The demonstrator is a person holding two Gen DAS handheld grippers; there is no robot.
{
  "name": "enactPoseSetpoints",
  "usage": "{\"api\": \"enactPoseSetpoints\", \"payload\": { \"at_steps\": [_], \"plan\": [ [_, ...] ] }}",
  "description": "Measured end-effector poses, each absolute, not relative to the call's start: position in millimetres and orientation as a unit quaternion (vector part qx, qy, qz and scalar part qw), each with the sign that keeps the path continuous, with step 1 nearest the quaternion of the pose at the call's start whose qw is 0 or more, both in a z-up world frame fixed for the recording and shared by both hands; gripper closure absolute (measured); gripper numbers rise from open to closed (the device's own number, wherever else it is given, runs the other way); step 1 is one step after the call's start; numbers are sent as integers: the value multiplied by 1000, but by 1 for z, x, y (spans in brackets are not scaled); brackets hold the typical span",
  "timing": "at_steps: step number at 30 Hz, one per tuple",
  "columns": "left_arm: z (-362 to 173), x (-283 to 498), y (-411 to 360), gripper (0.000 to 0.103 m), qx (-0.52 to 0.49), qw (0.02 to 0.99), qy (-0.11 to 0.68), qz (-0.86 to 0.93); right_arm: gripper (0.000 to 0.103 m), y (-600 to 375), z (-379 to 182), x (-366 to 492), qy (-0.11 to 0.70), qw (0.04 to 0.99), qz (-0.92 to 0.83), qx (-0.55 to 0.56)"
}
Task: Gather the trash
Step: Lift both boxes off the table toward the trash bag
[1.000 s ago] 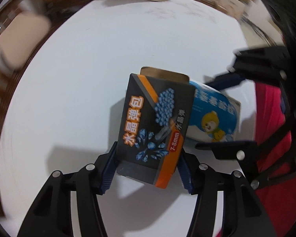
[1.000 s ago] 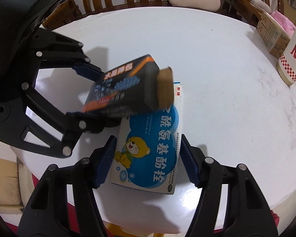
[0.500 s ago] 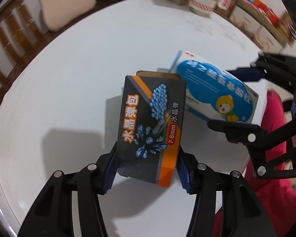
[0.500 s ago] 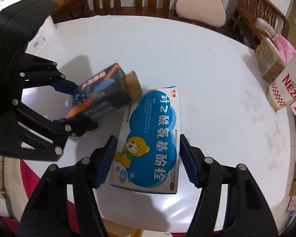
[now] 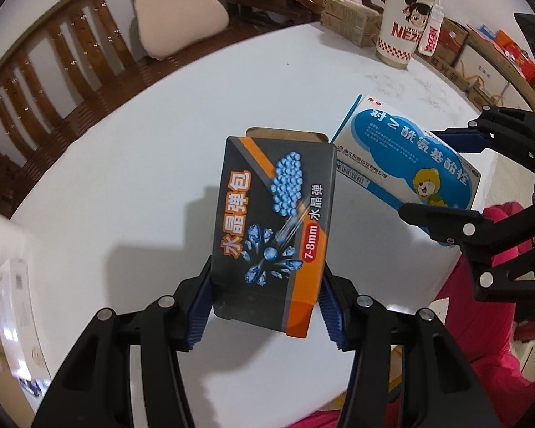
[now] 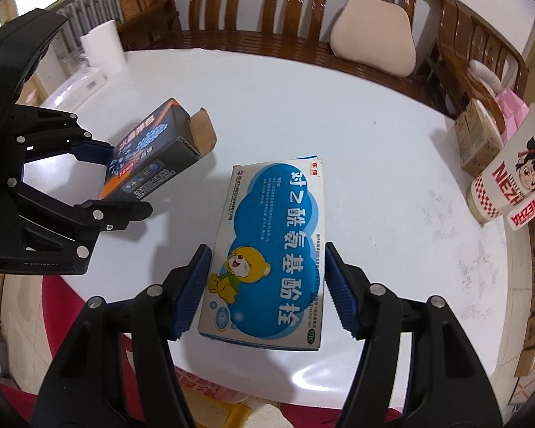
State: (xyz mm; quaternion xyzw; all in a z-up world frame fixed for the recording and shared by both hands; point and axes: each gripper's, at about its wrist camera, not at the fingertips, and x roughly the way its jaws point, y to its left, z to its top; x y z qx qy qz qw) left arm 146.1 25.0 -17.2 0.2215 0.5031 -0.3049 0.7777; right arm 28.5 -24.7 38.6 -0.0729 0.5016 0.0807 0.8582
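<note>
The left tool [image 5: 265, 301] is clamped on a dark box [image 5: 273, 228], lifted above the bench. The right tool [image 6: 265, 287] grips a blue box [image 6: 267, 253], also raised, beside it.

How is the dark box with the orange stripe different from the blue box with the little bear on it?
The dark box is black and orange with blue beads pictured; the bear box is white and blue with a yellow bear. The dark box's end flap hangs open, while the bear box looks closed. The dark box looks narrower than the bear box. The left claw grips the dark box; the right claw grips the bear box. Both are cardboard, held above the white table.
</note>
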Motion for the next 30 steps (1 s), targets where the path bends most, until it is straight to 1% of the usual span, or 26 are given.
{"api": "enactPoseSetpoints", "payload": {
  "at_steps": [16, 30],
  "plan": [
    [0, 79, 31, 51, 201, 802, 498, -263, 40, -23, 64, -22, 466, 870, 123, -101],
    [-16, 49, 39, 51, 193, 800, 510, -250, 41, -1, 56, -52, 468, 864, 149, -113]
  ]
}}
